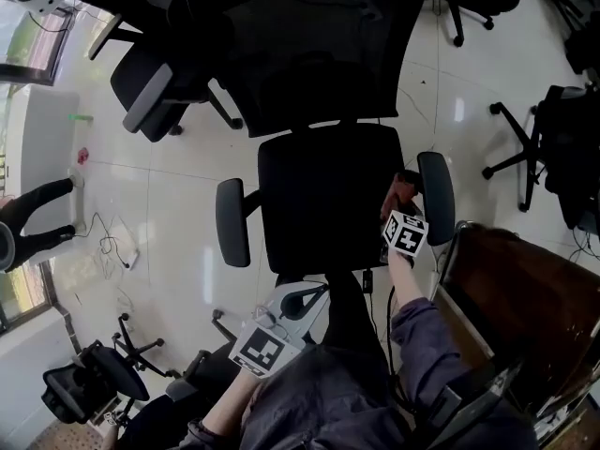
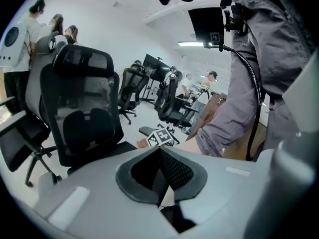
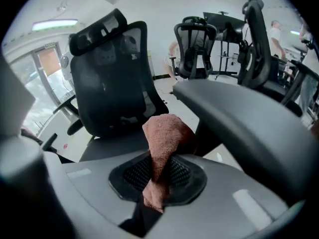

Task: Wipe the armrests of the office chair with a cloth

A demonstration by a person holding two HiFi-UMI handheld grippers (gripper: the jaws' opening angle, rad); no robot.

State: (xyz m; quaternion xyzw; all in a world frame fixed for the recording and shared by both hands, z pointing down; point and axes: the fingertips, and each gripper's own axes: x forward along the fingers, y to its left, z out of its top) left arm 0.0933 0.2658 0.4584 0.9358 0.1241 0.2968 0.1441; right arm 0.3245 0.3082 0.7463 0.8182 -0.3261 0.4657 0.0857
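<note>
I am pinching the reddish-brown cloth [image 3: 162,138] between the jaws of my right gripper [image 3: 155,180]. Its bunched end is sitting just beside the right armrest [image 3: 249,128] of the office chair [image 1: 328,200]. My left gripper [image 2: 160,171] is hovering low before the seat, jaws pressed together on nothing.

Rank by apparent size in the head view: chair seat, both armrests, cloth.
Largest to smallest:
1. seat
2. left armrest and right armrest: they look about alike, so not ranked against each other
3. cloth: only partly in view
</note>
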